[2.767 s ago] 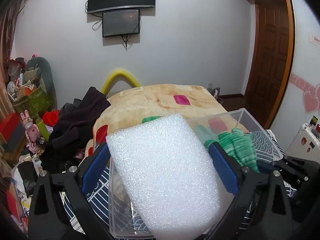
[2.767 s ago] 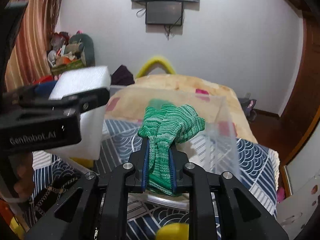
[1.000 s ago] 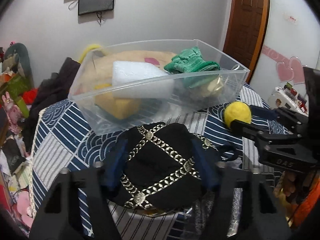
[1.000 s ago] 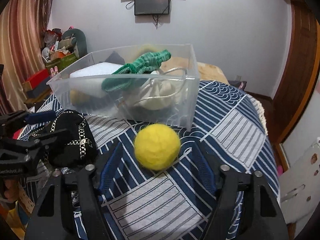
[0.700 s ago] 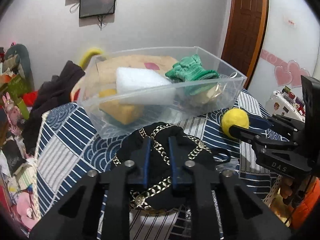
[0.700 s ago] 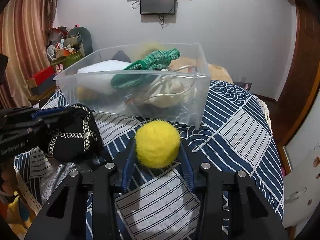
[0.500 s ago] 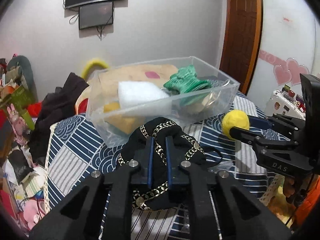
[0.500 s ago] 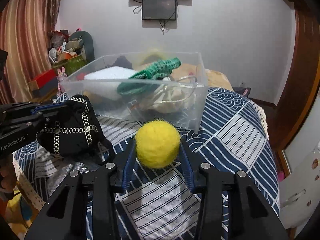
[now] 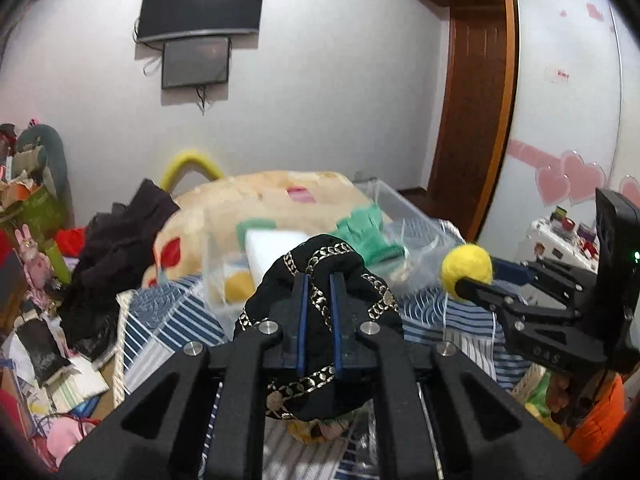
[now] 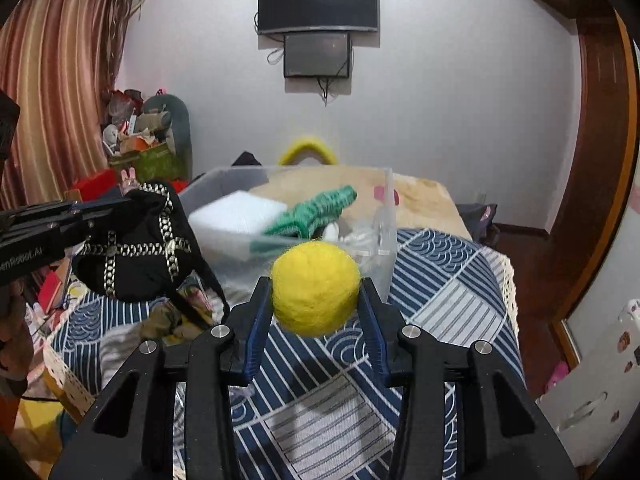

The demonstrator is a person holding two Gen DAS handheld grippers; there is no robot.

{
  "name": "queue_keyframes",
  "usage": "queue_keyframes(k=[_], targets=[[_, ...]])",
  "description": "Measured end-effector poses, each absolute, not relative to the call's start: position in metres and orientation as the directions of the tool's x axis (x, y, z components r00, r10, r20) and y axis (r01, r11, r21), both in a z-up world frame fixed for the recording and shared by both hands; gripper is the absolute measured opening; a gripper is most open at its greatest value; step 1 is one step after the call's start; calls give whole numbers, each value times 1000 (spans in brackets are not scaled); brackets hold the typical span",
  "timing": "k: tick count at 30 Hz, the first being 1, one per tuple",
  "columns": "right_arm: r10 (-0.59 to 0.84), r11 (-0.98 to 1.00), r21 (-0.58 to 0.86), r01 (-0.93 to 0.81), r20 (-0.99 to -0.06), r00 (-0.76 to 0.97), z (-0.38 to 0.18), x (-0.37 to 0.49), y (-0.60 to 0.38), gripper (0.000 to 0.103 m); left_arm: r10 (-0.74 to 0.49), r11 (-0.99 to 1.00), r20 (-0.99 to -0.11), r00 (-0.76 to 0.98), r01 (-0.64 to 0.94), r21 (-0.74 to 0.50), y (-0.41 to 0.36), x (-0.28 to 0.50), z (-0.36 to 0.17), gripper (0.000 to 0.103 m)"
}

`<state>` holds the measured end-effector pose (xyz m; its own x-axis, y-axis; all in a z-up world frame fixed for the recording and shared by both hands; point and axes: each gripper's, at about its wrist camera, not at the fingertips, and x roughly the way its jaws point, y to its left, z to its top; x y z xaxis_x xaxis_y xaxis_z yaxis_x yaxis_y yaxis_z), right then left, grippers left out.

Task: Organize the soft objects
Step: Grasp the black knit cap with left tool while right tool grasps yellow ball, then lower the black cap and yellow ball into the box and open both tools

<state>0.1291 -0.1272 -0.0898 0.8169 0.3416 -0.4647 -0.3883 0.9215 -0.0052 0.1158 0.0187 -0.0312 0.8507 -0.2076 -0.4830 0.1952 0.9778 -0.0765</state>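
Yellow ball (image 10: 315, 287): a fuzzy felt ball, lifted clear of the desk (image 10: 448, 300), on the near side of the clear bin (image 10: 384, 216) and about level with its rim.
Right gripper (image 10: 316, 300): pinching the yellow ball across its middle between the blue pads, which sit on its left and right sides.
Black pouch (image 9: 320, 304): a soft black bag with gold chain trim, hanging in the air on the near-left of the clear bin.
Left gripper (image 9: 319, 300): pressed almost together on a fold at the top of the black pouch; the rest of the bag sags below the fingers.
Clear bin: already holds a white foam block (image 10: 238, 214), a green knit glove (image 10: 320, 210) and something yellow low down.
Risk, ball: round and springy, so a slackened pinch could likely let it squirt out and roll off the desk.
Risk, pouch: held by a thin fold only; the loose strap could probably snag the bin rim and drag or tip the light bin.
Risk, crowding: both grippers near the bin together may collide.
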Motion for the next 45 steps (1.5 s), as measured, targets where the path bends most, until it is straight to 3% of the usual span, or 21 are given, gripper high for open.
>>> queue_keyframes(k=[14,31,37,45], targets=[[339,930,7,-368,-400,851,-63,166,-114,39,-117,993,-391,913,93,-80,24,162,-8,9],[349,912,-11,-410,-505,790,-90,215,-73,39,-79,997,-528,845,63,-47,24,242,-61,9],[325,911,-36,-411,-551,768,-102,224,-67,41,-73,997,-540,839,71,-24,20,246,-70,11],[329,912,-21,-410,-560,761,-96,220,-76,50,-85,996,-547,833,88,-21,16,241,-67,22]])
